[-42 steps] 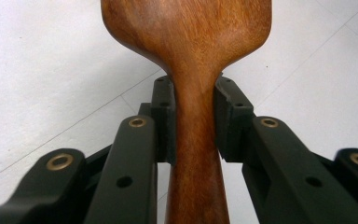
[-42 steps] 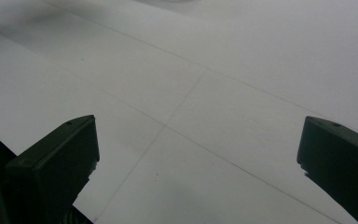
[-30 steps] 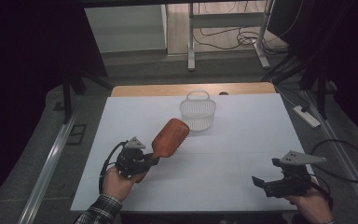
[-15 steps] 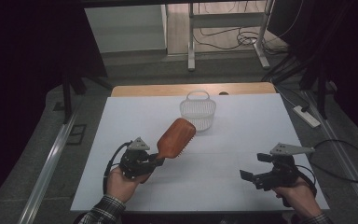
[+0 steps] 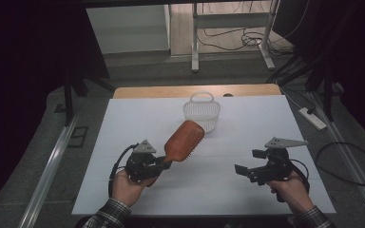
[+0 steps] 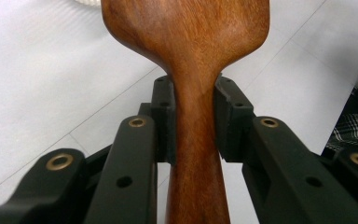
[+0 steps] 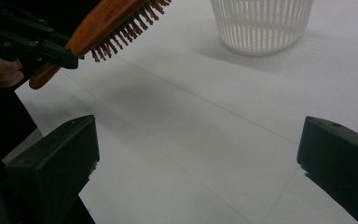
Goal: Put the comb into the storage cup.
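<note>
Left hand-held gripper (image 5: 164, 164) clamps brush (image 5: 184, 140) by its handle, head raised over table (image 5: 247, 128), probably just short of basket (image 5: 202, 113). Narrow grip: brush could pivot, knock basket. Right hand-held gripper (image 5: 247, 172) gapes, holding nothing.

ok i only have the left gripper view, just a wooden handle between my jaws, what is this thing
Observer: A wooden hairbrush; the right gripper view shows bristles on its underside, facing the table.
Operator: is it lifted or lying down
Observer: Lifted. In the right gripper view the brush head hangs above the white surface, held by the left gripper at the handle.
Operator: anything ahead of it
Observer: A white slatted basket stands beyond the brush head, upright, its handle at the far side.
Operator: and my right gripper
Observer: The right gripper has its jaws wide open with nothing between them, pointing toward the brush.
</note>
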